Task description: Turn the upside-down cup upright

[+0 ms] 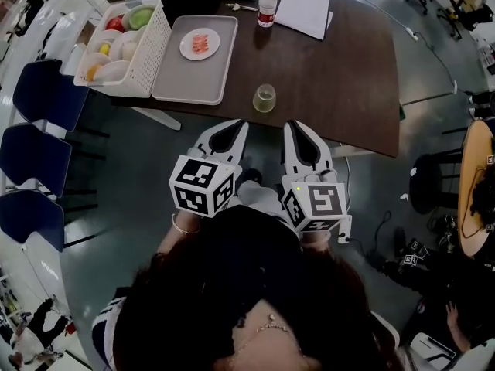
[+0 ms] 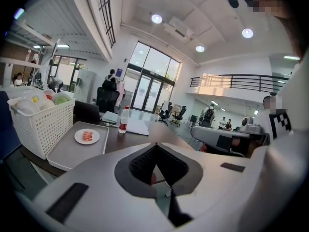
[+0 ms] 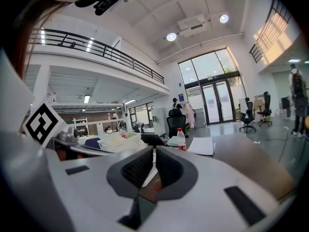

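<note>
- The white left gripper (image 1: 232,127) and right gripper (image 1: 298,127) both have their fingers closed on nothing. Arriving like this would shove the cup rather than grasp it.
- The pale translucent plastic cup (image 1: 264,98) stands just beyond the fingertips, between them, near the edge of the dark wooden table (image 1: 348,76). A nudge could tip it off.
- Farther ahead, overreaching could knock the clear red-capped water bottle (image 1: 267,5).

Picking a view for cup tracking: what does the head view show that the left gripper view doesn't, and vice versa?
Head view only: the cup, which doesn't show in the other view. Left gripper view only: glass doors, ceiling lights, balcony rail. Both: basket, tray, plate, bottle, and the shut left gripper.
</note>
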